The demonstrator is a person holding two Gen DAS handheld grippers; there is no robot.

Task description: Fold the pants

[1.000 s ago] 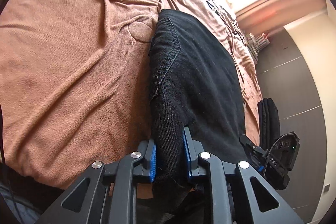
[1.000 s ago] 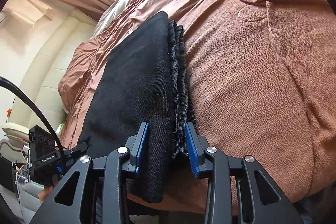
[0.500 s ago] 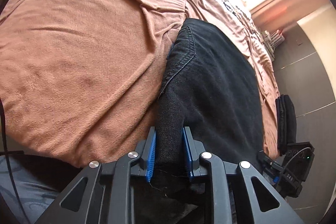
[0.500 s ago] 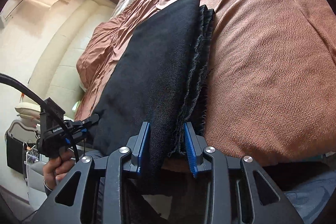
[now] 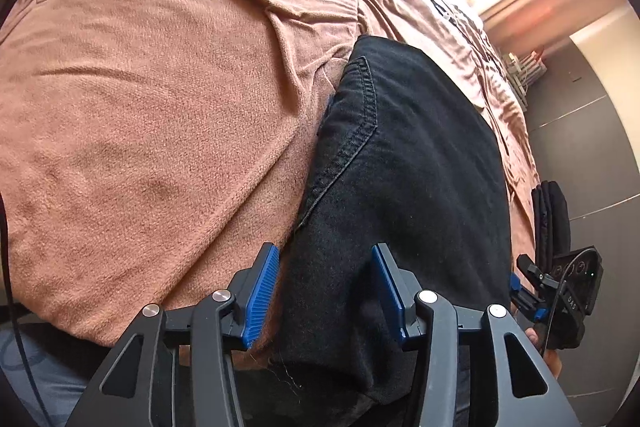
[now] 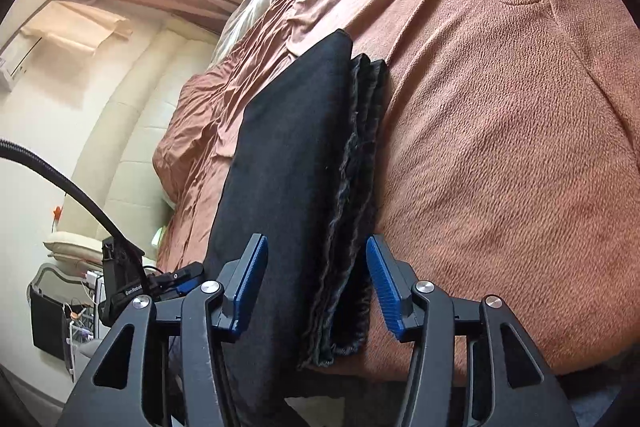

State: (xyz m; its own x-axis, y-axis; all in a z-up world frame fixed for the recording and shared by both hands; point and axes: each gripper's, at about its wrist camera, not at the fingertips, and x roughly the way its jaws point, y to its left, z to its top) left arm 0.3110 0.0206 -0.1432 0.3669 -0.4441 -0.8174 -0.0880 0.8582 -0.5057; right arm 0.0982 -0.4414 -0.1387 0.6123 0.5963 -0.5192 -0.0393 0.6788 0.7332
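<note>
The black pants (image 5: 408,163) lie folded on the brown bed cover, with a stitched pocket seam showing in the left wrist view. In the right wrist view the pants (image 6: 288,167) show stacked frayed hem layers at their right edge. My left gripper (image 5: 326,293) is open, its blue pads apart on either side of the near end of the pants. My right gripper (image 6: 316,287) is open too, its pads straddling the near edge of the folded stack. Each gripper shows in the other's view, at the right edge (image 5: 560,291) and at the left (image 6: 132,287).
The brown bed cover (image 5: 160,107) spreads wide around the pants, wrinkled toward the far side. A dark bag (image 5: 552,215) stands on the grey floor right of the bed. A cream padded headboard (image 6: 132,115) and a bedside shelf (image 6: 60,311) lie to the left.
Both grippers have opened and let go of the pants, which now rest on the bed with the near end hanging over the edge.
</note>
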